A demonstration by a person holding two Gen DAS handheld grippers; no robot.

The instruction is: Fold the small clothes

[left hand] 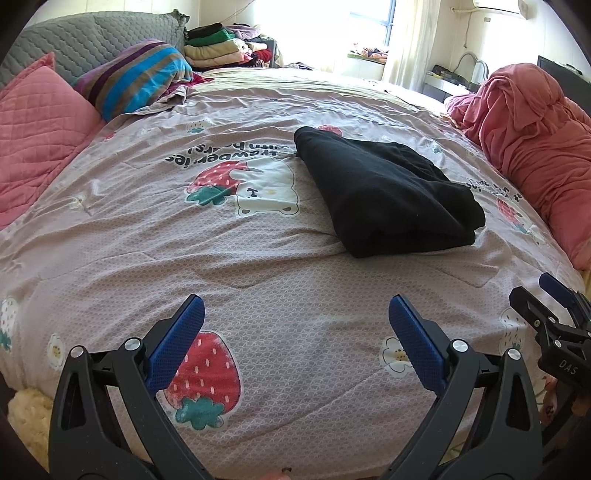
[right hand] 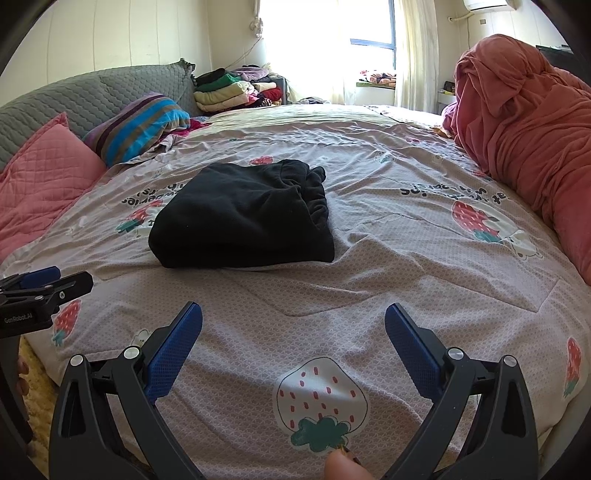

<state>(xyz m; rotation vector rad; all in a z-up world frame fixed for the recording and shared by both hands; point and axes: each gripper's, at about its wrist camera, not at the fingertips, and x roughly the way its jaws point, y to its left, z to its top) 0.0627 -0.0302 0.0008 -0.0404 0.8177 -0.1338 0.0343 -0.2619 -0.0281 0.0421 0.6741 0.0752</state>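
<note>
Beyond both spread hand-held grippers [left hand: 295, 321] [right hand: 293, 325], apparently folded black garment [left hand: 384, 195] [right hand: 240, 218], untouched

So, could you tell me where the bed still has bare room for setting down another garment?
Bare quilt lies between the folded black garment and the red bedding heap, and in front of the garment toward both open grippers. The headboard side is crowded with the pink pillow and striped pillow.

Bright daylight from window [left hand: 373, 22] far ahead of jaws, blown out with glare. Bedspread [right hand: 369, 258] evenly lit, soft shadows. Sharp focus; strong fisheye bending, dark vignette corners.
</note>
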